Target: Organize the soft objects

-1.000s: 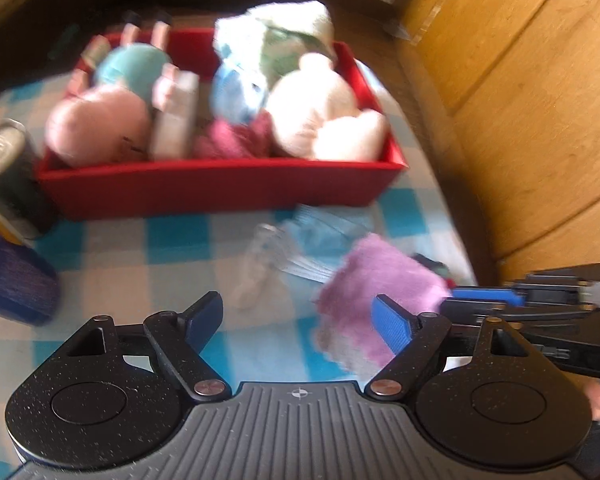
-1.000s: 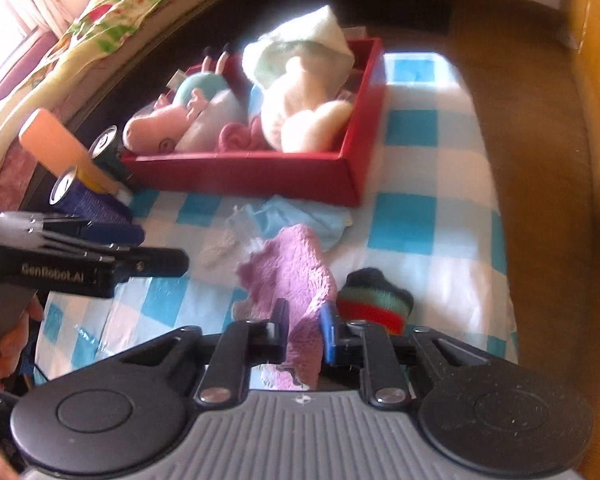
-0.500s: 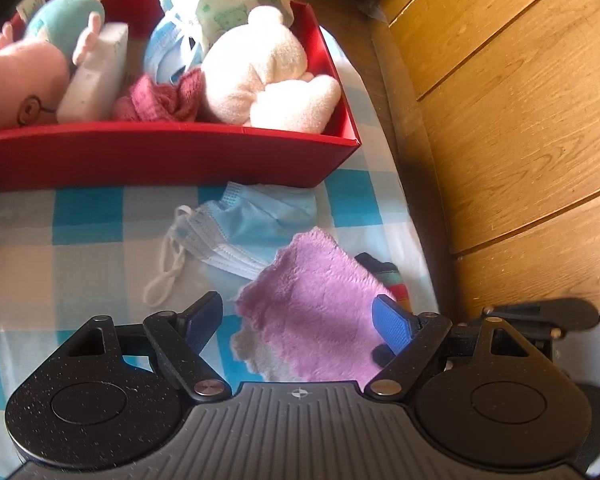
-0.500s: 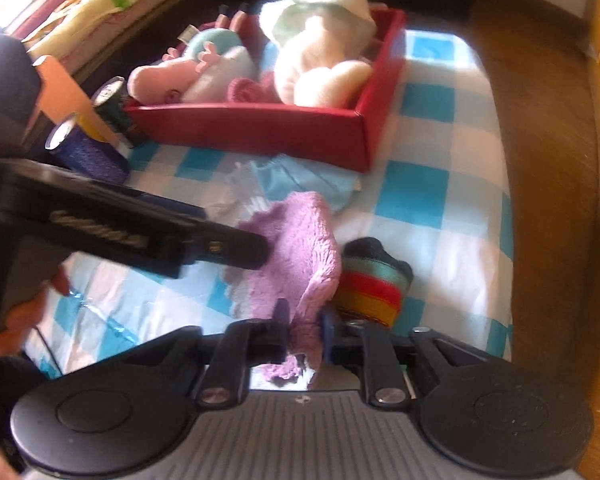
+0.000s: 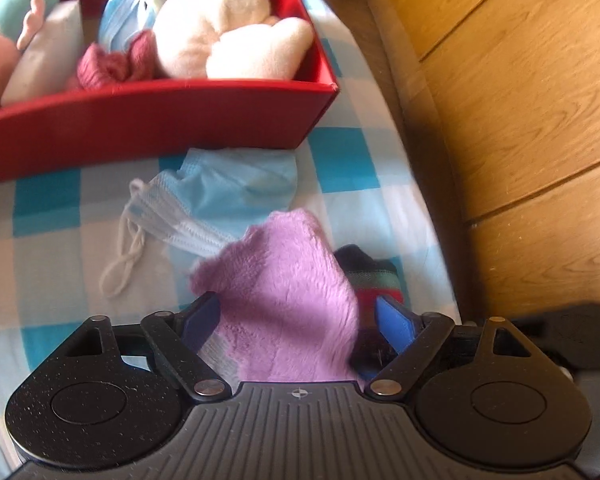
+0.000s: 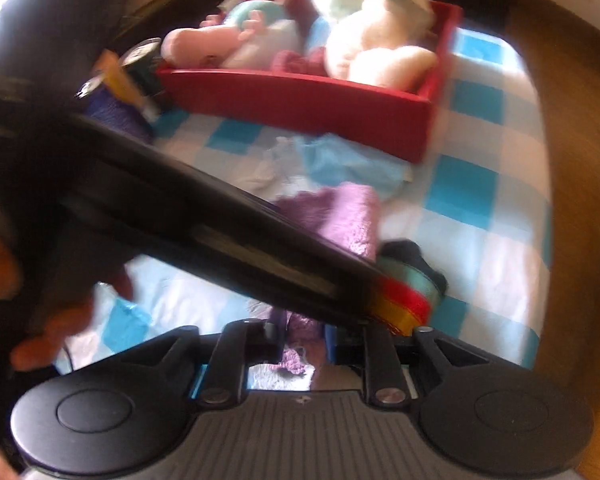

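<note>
Low in the left wrist view, the purple cloth (image 5: 284,300) lies between the closing left gripper (image 5: 298,320), pads not yet pressing; its long axis runs up-frame toward the red box (image 5: 160,120); the right gripper (image 6: 304,344) stays clenched on its near edge.

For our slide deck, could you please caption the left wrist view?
Left gripper closing around a purple cloth, beside a blue face mask and red box.

Bright sunlight, fisheye-bent edges; right view motion-blurred, perhaps overexposed top-left.
</note>
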Action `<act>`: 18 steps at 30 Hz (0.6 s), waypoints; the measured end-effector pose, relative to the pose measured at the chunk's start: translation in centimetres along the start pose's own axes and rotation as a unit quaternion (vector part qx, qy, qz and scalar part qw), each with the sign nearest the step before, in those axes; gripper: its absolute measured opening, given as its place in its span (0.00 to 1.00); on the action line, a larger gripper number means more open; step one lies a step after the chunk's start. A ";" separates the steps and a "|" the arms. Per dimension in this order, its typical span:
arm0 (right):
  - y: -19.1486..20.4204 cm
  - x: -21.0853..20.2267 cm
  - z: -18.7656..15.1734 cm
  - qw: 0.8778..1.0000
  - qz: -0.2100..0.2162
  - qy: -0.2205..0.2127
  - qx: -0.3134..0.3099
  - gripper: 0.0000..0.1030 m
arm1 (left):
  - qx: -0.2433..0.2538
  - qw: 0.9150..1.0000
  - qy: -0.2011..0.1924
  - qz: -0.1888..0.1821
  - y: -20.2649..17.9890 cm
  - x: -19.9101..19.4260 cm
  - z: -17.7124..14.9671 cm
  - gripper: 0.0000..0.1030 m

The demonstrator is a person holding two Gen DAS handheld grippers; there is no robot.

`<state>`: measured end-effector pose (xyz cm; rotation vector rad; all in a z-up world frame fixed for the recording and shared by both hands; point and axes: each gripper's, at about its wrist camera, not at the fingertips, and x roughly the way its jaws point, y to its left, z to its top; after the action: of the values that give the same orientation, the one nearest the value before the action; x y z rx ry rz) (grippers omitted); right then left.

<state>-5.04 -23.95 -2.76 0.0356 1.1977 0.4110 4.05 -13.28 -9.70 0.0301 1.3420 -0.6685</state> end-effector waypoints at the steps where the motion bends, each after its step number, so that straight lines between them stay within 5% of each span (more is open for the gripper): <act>1: 0.4 -0.3 0.0 1.000 0.011 -0.006 -0.005 0.00 | 0.002 1.000 0.000 -0.003 0.1 0.0 -0.1 0.71; 3: 0.9 -0.7 -0.1 1.000 0.016 -0.012 -0.012 0.00 | 0.003 1.000 -0.003 0.001 0.5 -0.4 -0.3 0.44; 7: 1.9 -1.5 0.0 0.998 0.036 -0.033 -0.029 0.00 | 0.012 1.000 -0.007 0.013 1.5 -1.4 -1.2 0.16; 18: 3.1 -2.4 1.8 0.997 0.038 -0.067 -0.029 0.00 | -0.026 0.997 -0.070 -0.001 4.7 -6.5 -1.3 0.09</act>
<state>-5.02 -21.52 0.77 0.0582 1.0551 0.5024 4.63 -6.13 -5.80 -0.0598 1.2235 -0.6247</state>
